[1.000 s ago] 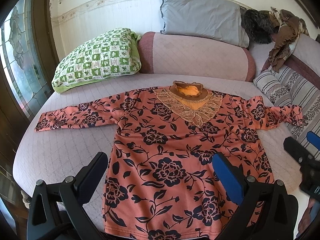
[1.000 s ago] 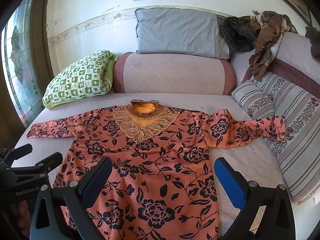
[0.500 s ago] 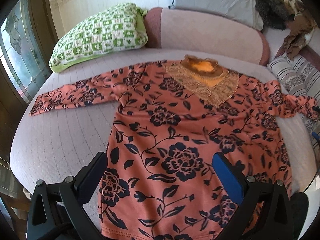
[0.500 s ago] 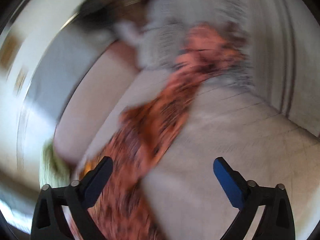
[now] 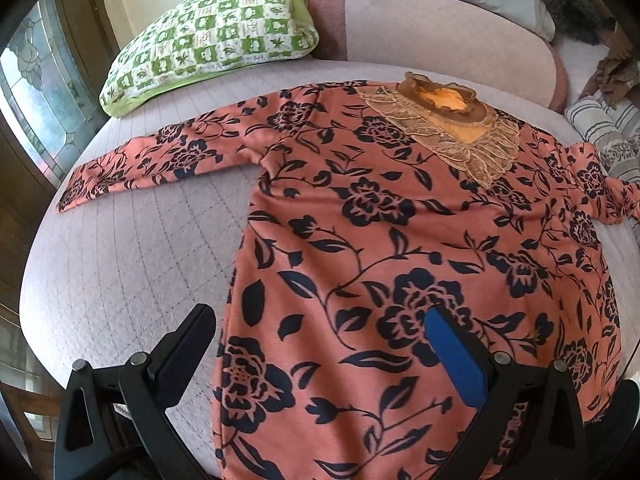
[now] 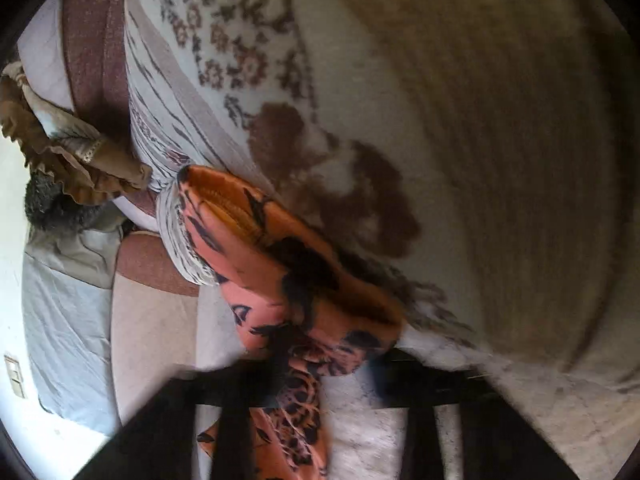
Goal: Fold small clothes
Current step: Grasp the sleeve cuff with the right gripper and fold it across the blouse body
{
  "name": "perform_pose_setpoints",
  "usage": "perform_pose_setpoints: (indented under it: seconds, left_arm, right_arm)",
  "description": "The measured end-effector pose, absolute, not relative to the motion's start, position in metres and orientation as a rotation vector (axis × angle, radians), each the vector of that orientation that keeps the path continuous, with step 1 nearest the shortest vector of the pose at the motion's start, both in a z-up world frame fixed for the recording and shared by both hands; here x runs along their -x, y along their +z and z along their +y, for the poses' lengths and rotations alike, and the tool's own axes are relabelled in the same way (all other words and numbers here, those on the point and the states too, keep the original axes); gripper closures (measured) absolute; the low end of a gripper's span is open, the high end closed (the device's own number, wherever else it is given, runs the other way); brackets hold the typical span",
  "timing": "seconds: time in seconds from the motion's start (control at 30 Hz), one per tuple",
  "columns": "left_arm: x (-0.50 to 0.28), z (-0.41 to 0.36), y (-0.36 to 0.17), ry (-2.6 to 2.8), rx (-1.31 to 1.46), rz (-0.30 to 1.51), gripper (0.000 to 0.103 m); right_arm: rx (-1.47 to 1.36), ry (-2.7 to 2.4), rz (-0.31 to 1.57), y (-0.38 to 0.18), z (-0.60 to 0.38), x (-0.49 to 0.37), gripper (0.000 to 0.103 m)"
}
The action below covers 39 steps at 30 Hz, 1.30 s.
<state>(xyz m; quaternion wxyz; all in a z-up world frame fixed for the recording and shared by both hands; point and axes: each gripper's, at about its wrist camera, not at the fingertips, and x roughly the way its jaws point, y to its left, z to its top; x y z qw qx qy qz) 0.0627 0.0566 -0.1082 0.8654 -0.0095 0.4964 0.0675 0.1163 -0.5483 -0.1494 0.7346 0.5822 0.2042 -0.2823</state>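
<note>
Bed point(image 5: 120, 264) (quilted) carries floral top point(image 5: 400, 240), pillows point(image 5: 212, 36).

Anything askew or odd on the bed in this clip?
Nothing damaged or spilled. The floral top lies flat; only its far sleeve is bunched, pinched in the right gripper, whose jaws have just closed. Loose brown clothes sit heaped behind.

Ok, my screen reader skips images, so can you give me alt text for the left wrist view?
A coral floral top lies flat on a quilted bed, both sleeves spread, collar away from the camera. The open left tool hovers over the hem; a green checked pillow sits behind.
</note>
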Motion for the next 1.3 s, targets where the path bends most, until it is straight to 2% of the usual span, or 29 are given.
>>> perform_pose_setpoints:
  seconds: [0.07, 0.2, 0.37, 0.47, 0.6, 0.67, 0.7, 0.73, 0.83, 1.1, 1.3]
  left_arm:
    - [-0.061, 0.064, -0.106, 0.145, 0.031, 1.017, 0.000]
    - [-0.058, 0.085, -0.104, 0.152, 0.102, 0.980, 0.000]
    - [-0.048, 0.107, -0.105, 0.169, 0.183, 0.959, 0.000]
    - [-0.039, 0.120, -0.101, 0.185, 0.199, 0.938, 0.000]
    - [-0.028, 0.143, -0.096, 0.227, 0.213, 0.910, 0.000]
    - [-0.027, 0.153, -0.097, 0.242, 0.227, 0.912, 0.000]
    - [-0.027, 0.156, -0.098, 0.247, 0.232, 0.911, 0.000]
    - [-0.027, 0.158, -0.098, 0.252, 0.231, 0.911, 0.000]
    - [-0.029, 0.161, -0.096, 0.248, 0.220, 0.900, 0.000]
    - [-0.107, 0.136, -0.079, 0.066, 0.259, 0.821, 0.000]
    - [-0.210, 0.107, -0.096, -0.038, 0.339, 0.898, 0.000]
  right_arm:
    - [-1.190, -0.590, 0.446, -0.129, -0.546, -0.124, 0.097]
    - [-0.847, -0.451, 0.408, -0.035, -0.491, -0.151, 0.098]
    - [-0.535, -0.094, 0.394, 0.069, -0.334, -0.188, 0.098]
    - [-0.489, 0.109, 0.419, 0.083, -0.233, -0.197, 0.098]
    - [-0.443, 0.323, 0.518, 0.046, -0.096, -0.208, 0.094]
    - [-0.366, 0.401, 0.656, 0.000, -0.042, -0.231, 0.063]
    - [-0.299, 0.380, 0.768, -0.034, -0.020, -0.244, 0.017]
    - [-0.269, 0.368, 0.852, -0.062, -0.009, -0.251, 0.012]
    - [-0.289, 0.374, 0.974, -0.121, -0.017, -0.235, 0.012]
    - [-0.358, 0.242, 0.881, -0.100, -0.138, -0.219, 0.012]
    - [-0.522, 0.241, 0.904, -0.124, -0.208, -0.237, 0.012]
